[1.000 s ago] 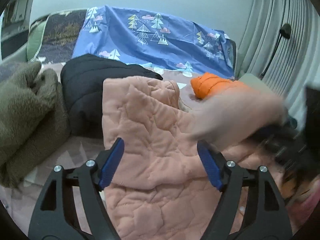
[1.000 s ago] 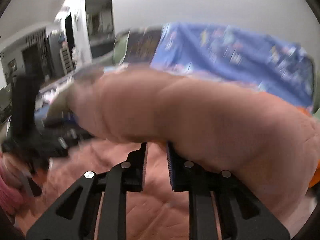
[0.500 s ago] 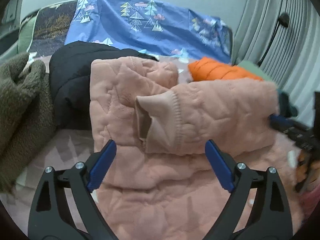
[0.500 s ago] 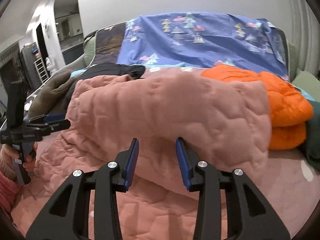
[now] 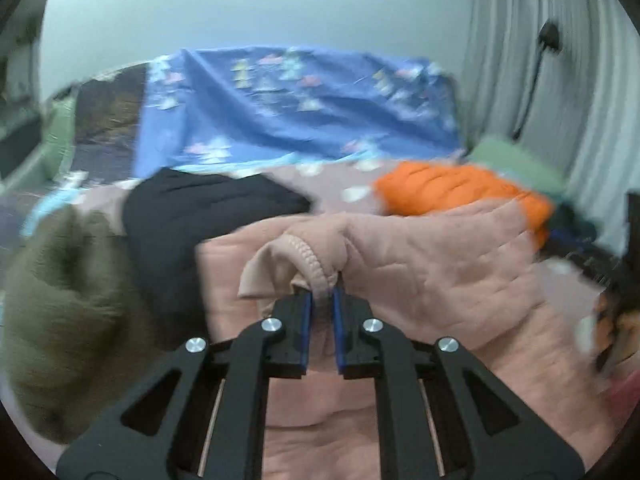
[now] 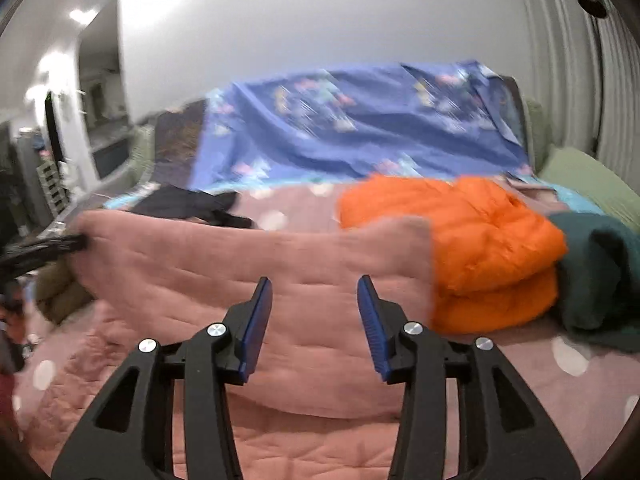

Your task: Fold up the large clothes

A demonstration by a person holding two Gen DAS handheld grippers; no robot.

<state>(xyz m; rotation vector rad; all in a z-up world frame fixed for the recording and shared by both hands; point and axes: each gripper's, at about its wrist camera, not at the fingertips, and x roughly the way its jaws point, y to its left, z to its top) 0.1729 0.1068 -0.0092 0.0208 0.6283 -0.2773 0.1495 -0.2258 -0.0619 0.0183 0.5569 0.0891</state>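
A bed (image 6: 520, 364) covered in a pink dotted sheet is bounded at the far side by a blue tree-print cloth (image 5: 296, 108) against the wall. The pink quilted jacket (image 6: 304, 304) is spread across the near middle, hemmed in by a black garment (image 5: 200, 216) and olive fleece (image 5: 68, 312) on the left, and an orange puffer jacket (image 6: 472, 240) and dark green garment (image 6: 600, 272) on the right. Bare sheet is left near the right edge. The jacket's ribbed cuff (image 5: 316, 268) is clamped by the left gripper (image 5: 322, 300). The right gripper (image 6: 314, 292) is opening, nothing pinched. No writing can be read.
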